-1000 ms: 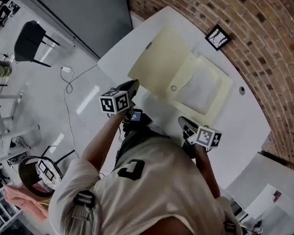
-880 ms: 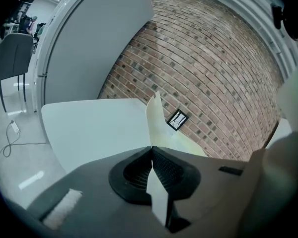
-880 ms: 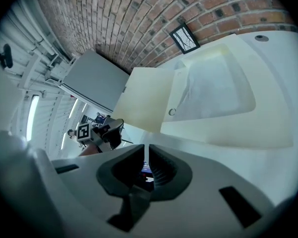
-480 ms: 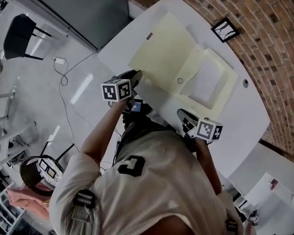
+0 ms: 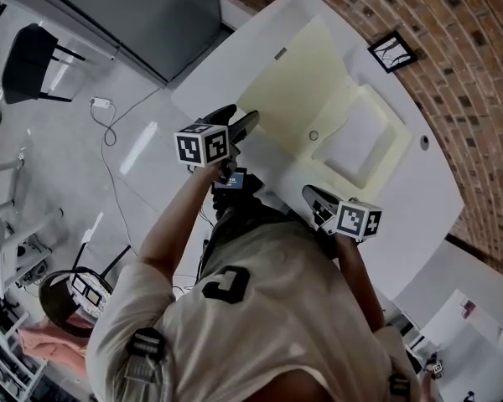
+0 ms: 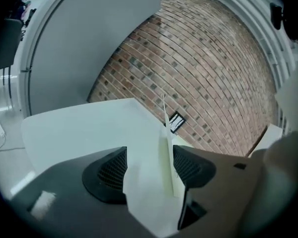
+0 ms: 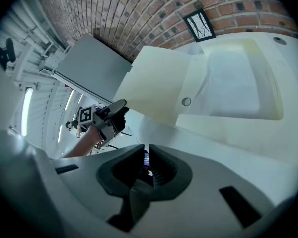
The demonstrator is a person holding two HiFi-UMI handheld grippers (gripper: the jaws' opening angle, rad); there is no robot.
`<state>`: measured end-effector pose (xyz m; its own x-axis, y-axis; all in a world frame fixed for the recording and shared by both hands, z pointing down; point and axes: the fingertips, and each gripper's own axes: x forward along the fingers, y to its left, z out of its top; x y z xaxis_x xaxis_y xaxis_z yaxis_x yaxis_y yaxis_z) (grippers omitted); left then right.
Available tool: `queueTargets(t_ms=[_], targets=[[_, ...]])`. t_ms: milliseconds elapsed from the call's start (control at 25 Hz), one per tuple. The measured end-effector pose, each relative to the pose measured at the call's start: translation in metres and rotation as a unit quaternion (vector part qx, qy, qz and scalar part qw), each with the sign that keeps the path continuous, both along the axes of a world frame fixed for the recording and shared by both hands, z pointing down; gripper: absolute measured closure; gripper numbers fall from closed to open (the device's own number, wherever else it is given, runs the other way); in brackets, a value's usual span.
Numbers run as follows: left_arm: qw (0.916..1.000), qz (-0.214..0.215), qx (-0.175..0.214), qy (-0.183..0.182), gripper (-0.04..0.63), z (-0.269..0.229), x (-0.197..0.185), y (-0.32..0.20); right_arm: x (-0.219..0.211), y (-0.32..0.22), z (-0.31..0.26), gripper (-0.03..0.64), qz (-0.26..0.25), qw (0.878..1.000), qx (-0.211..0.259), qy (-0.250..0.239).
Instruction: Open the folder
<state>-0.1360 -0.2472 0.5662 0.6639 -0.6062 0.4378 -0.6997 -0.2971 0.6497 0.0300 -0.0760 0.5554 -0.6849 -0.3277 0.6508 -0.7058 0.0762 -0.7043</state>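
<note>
Now that the folder (image 5: 306, 78) lies spread open on the table (image 5: 407, 216), the task seems almost done. The left gripper (image 5: 237, 120) has just been opening its jaws, with the cover edge loose between them. The right gripper (image 7: 146, 165) is closed and empty.

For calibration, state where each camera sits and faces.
Head view: on the head, steeply down at table, folder, both arms, left tool, right tool.
Left gripper view: on left tool, toward brick wall; its jaws, which have just been opening, flank the folder's cover edge.
Right gripper view: on right tool, toward the folder; shows its shut jaws and the left tool.
Shared: the folder, in all three.
</note>
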Motion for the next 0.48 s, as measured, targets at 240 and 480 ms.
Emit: queueTargets(t_ms=[240,480], targets=[[0.9989,0.032,0.032,0.007,0.322,-0.02,0.02,-0.01,-0.004,-0.005,-0.003,0.598,0.015,1.0,0.008,-0.006],[0.9948,0.042,0.076,-0.052,0.322,-0.037,0.022,-0.024,0.003,-0.004,-0.004,0.598,0.024,1.0,0.018,-0.01]])
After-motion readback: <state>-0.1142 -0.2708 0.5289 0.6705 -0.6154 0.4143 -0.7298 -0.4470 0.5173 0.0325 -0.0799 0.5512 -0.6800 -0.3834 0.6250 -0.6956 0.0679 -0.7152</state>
